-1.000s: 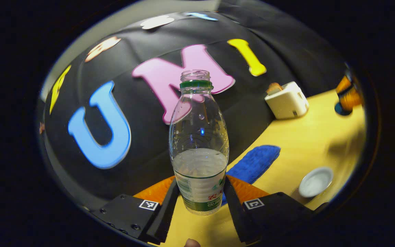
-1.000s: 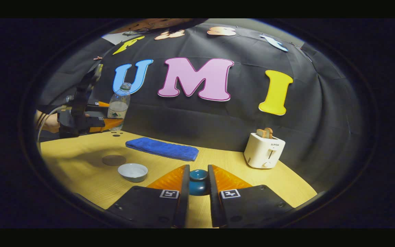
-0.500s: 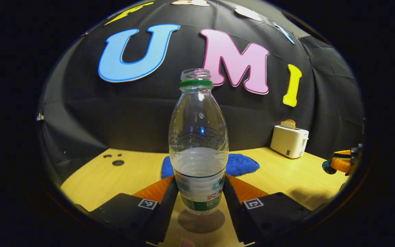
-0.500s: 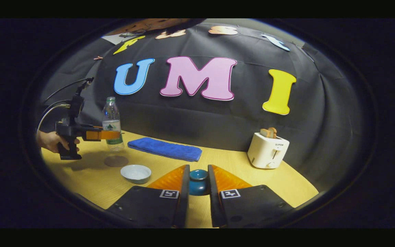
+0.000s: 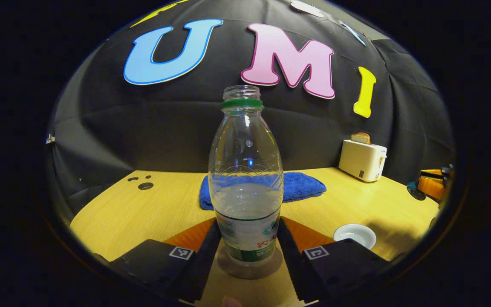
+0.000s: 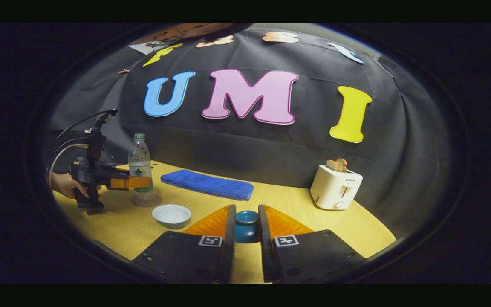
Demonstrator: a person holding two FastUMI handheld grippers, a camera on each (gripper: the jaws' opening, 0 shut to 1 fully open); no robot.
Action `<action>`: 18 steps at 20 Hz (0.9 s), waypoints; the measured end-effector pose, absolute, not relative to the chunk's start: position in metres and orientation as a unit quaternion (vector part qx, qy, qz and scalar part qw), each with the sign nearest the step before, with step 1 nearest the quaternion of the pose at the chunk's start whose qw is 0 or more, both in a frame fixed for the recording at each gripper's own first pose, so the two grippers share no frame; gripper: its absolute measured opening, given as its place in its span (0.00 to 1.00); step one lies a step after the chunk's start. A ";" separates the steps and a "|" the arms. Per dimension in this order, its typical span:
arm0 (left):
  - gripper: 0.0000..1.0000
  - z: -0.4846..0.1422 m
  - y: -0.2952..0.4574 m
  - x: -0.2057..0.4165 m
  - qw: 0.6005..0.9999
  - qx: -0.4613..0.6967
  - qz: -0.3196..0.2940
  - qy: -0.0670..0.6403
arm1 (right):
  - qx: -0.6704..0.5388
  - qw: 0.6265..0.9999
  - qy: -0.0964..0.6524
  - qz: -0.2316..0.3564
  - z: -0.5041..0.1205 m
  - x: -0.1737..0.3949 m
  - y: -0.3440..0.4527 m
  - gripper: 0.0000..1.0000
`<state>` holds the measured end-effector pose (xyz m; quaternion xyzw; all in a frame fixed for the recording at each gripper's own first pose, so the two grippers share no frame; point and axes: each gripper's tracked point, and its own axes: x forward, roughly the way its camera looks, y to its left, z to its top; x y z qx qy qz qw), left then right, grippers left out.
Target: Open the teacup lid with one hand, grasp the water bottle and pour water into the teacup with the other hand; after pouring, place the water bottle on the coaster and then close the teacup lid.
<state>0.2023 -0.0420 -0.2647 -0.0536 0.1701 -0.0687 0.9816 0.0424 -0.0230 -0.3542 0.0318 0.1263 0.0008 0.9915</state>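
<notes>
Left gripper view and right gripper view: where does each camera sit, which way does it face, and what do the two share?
Left gripper view: rides on the left hand-held gripper, facing the booth wall; its fingers clamp the bottle standing on the coaster.
Right gripper view: rides on the right hand-held gripper, looking across the table; its fingers grip the lid; a hand shows at far left.
Shared: bottle, towel, toaster, teacup.
</notes>
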 end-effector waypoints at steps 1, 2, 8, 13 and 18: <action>0.80 -0.266 -0.042 0.203 0.981 -0.056 -0.065 0.173 | 0.032 0.991 0.126 0.002 -0.354 0.043 -0.022 0.29; 0.80 -0.268 -0.041 0.203 0.981 -0.059 -0.064 0.174 | 0.031 0.991 0.126 0.003 -0.354 0.042 -0.021 0.34; 0.88 -0.277 -0.044 0.192 0.977 -0.075 -0.069 0.187 | 0.039 0.991 0.128 0.009 -0.355 0.044 -0.011 0.27; 0.95 -0.285 -0.044 0.178 0.976 -0.055 -0.071 0.199 | 0.048 0.991 0.122 0.027 -0.350 0.053 0.009 0.29; 0.95 -0.289 -0.046 0.154 0.971 -0.069 -0.075 0.217 | 0.081 0.988 0.117 0.057 -0.349 0.069 0.045 0.29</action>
